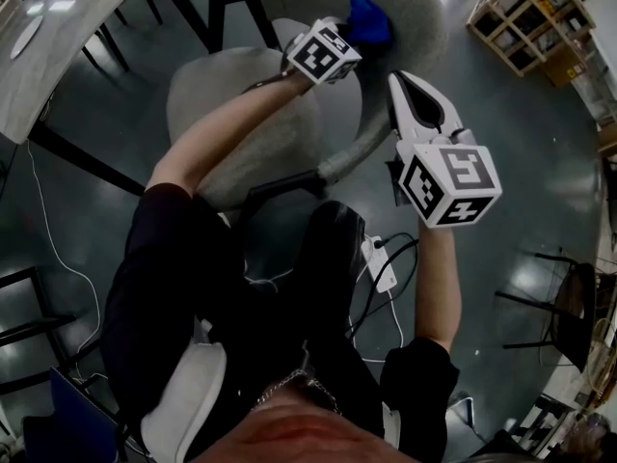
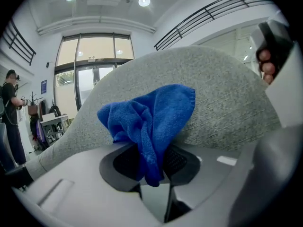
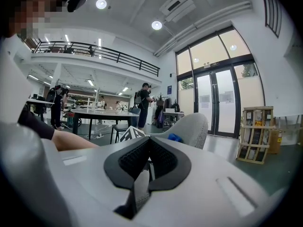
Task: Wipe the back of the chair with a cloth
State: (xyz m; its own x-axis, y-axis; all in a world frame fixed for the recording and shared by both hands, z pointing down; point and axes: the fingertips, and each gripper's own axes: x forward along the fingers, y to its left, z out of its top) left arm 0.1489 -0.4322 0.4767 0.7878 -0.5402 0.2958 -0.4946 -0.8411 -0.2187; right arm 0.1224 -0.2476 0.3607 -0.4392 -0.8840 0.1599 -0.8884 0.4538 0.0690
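Left claw (image 2: pixel 151 167) is clamped on a blue cloth (image 2: pixel 151 117). The bunched cloth sticks out past the pads and is pressed against the grey fabric chair back (image 2: pixel 227 98), with a short tail hanging down between the jaws. In the head view the same left claw (image 1: pixel 359 29) is reaching over the seat (image 1: pixel 241 123), and the cloth (image 1: pixel 369 19) sits on the inner face of the back near its top rim (image 1: pixel 424 13). Right claw (image 3: pixel 149 157): jaws together, pads meeting, nothing in them. In the head view the right claw (image 1: pixel 400 77) is held up just beside the right side of the curved back. Can't tell whether it touches. The right gripper view looks across at the chair (image 3: pixel 191 129) with a bit of the cloth (image 3: pixel 175 137) showing at its edge. Behind it are a dark table (image 3: pixel 94 111), people standing (image 3: pixel 142 103), and a wooden crate (image 3: pixel 258 134) by the glass doors. A power strip (image 1: pixel 381 263) with cables lies on the floor under the person.
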